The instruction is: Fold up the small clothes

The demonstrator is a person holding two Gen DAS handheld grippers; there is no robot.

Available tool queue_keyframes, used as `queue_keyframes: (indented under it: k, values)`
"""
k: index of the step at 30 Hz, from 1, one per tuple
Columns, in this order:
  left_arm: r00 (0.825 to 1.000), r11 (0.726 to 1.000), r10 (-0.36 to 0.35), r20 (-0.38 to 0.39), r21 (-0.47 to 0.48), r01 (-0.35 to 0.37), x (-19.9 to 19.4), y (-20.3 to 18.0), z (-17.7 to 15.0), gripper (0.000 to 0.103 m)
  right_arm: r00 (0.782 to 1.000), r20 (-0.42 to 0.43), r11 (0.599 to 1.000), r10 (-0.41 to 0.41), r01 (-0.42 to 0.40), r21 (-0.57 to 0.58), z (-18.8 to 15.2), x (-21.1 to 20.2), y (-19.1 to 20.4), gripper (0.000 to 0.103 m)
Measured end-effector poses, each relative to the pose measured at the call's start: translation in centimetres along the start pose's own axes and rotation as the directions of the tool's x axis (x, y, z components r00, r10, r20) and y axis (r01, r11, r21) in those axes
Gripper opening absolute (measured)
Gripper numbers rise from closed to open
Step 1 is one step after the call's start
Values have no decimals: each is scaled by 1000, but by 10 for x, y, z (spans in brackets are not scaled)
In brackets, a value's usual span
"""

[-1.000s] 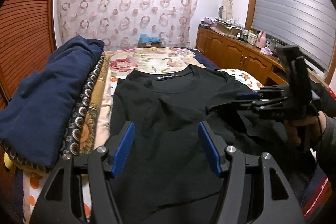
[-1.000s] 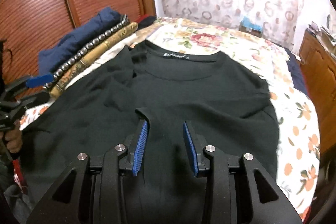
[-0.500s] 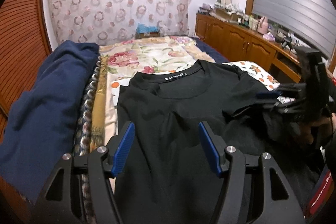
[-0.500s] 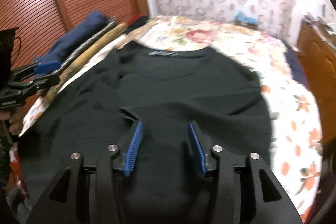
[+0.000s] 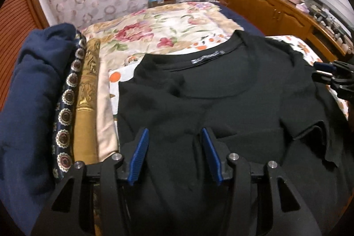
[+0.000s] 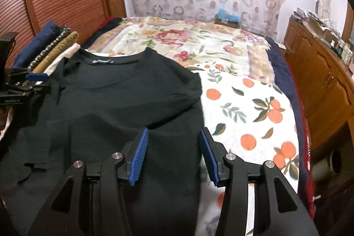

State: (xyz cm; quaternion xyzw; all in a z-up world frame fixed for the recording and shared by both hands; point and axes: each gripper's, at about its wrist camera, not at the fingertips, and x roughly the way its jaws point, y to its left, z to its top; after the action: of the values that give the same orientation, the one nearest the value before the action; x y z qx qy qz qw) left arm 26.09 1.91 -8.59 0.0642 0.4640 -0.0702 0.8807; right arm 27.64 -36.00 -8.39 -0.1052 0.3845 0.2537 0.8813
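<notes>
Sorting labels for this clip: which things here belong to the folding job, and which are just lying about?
Belongs to the job:
black T-shirt
left claw, closing
right claw

Lying about:
folded blankets
floral bedspread
wooden cabinet

Black crew-neck T-shirt [image 5: 221,92] spread on the bed: a dark woven neck label [image 5: 206,57] with pale lettering, too blurred to read in either wrist view. Left gripper [image 6: 33,81], seen from the right wrist: small pale embossed lettering on its black body, illegible. No other writing visible.
</notes>
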Motion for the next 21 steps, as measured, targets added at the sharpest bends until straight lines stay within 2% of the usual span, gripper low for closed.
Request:
queue_keyframes:
  k: [4, 11, 15, 21]
  values:
    - [999, 1000, 23, -23, 19, -23, 8, -2, -2, 50, 1000, -7, 1000, -8, 8, -12, 7, 11, -4, 48]
    - [999, 1000, 4, -37, -12, -5, 12, 7, 9, 51, 1000, -26, 1000, -13, 12, -29, 13, 23, -8, 48]
    - [999, 998, 52, -4, -24, -52, 4, 15, 12, 51, 999, -38, 1000, -5, 5, -18, 13, 26, -12, 48]
    - [999, 999, 41, -26, -31, -41, 14, 23, 11, 51, 999, -48, 1000, -4, 3, -21, 13, 29, -14, 48]
